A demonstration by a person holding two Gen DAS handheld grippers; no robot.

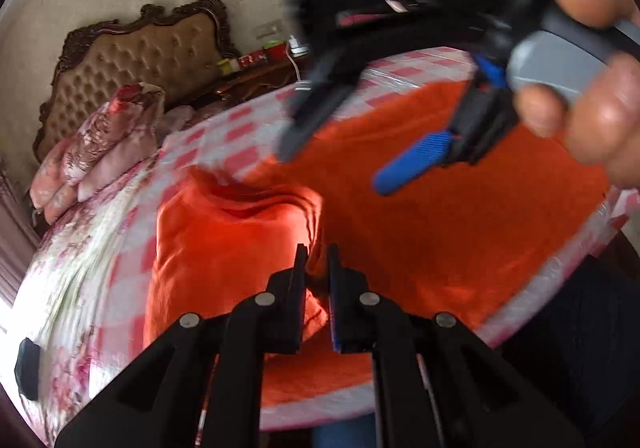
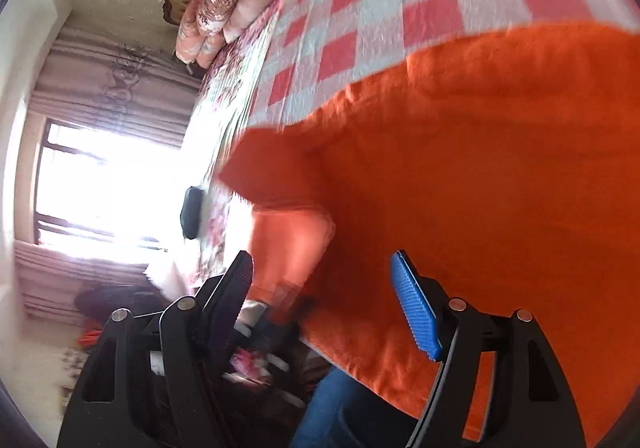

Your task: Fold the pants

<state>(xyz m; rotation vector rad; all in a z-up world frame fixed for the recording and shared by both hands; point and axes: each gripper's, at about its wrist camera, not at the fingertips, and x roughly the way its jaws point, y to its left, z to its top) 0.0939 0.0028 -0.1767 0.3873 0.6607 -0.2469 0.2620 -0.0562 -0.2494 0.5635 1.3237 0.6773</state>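
Orange pants (image 1: 420, 232) lie spread on a pink-and-white checked cloth (image 1: 240, 144) on a bed. My left gripper (image 1: 318, 264) is shut on a raised fold of the orange pants at their left end. My right gripper (image 1: 332, 164) is held in a hand above the pants, its black and blue fingers apart and empty. In the right wrist view the right gripper (image 2: 324, 288) is open over the pants (image 2: 480, 188), with the lifted fold (image 2: 292, 244) between its fingers' line of sight.
A floral quilt (image 1: 76, 272) covers the bed's left part, with folded pink bedding (image 1: 100, 144) by a tufted headboard (image 1: 136, 64). A small black object (image 1: 27, 372) lies on the quilt. A bright window (image 2: 100, 188) is beyond the bed.
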